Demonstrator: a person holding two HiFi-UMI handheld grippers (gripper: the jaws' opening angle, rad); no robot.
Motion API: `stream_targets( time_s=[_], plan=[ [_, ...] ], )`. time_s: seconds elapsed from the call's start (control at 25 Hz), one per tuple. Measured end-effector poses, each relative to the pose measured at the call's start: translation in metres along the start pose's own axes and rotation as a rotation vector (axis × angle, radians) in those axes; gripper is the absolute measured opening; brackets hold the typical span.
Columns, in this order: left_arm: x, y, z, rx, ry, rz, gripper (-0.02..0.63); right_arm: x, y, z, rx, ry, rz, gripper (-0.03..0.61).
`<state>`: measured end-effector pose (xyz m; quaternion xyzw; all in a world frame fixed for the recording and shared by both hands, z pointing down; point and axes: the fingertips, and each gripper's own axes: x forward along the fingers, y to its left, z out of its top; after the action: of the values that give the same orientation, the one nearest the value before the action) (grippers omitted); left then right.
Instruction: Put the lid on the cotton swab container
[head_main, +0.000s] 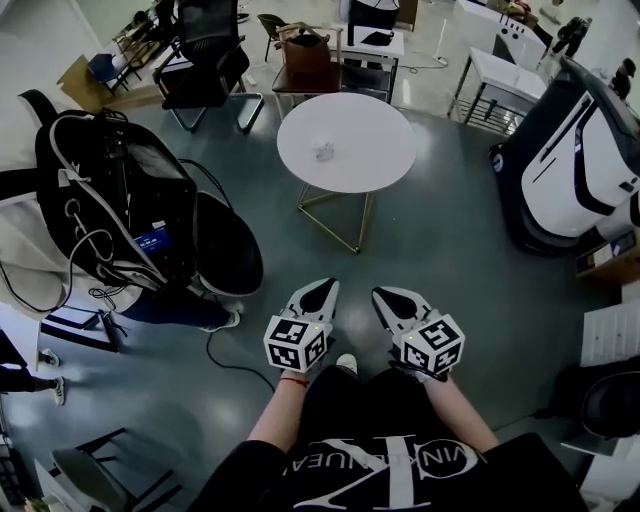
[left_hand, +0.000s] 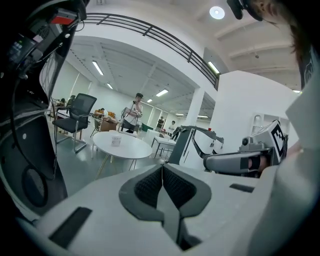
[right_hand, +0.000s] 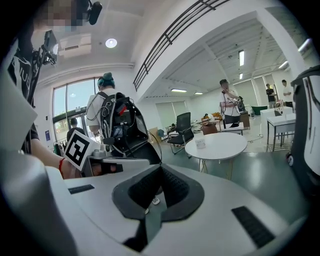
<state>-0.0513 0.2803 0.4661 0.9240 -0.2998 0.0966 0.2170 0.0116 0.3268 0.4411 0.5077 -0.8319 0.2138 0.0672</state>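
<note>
Grey floor of an open office hall lies between the person and one round white tabletop (head_main: 380, 160) on thin legs, well apart from both tongs. On it stands one small pale tub (head_main: 323, 151), presumably the cotton swab container. It is too small to tell whether a lid lies beside it or already sits on it.

Left tongs (head_main: 325, 287) and right tongs (head_main: 384, 296) are held side by side, each pressed fully together with nothing between.

Such a tub is probably thin plastic: light, stiff, smooth, and easily pushed along or tipped. One pair of tongs would best steady its side wall while the other takes the lid by its rim.

Count: one tub, one tabletop, two tongs.
</note>
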Motion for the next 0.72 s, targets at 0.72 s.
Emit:
stream_targets(
  time_s=[0.72],
  plan=[
    [0.024, 0.04, 0.017, 0.006, -0.036, 0.051, 0.011, 0.06, -0.026, 0.026, -0.063, 0.01, 0.046, 0.003]
  ],
)
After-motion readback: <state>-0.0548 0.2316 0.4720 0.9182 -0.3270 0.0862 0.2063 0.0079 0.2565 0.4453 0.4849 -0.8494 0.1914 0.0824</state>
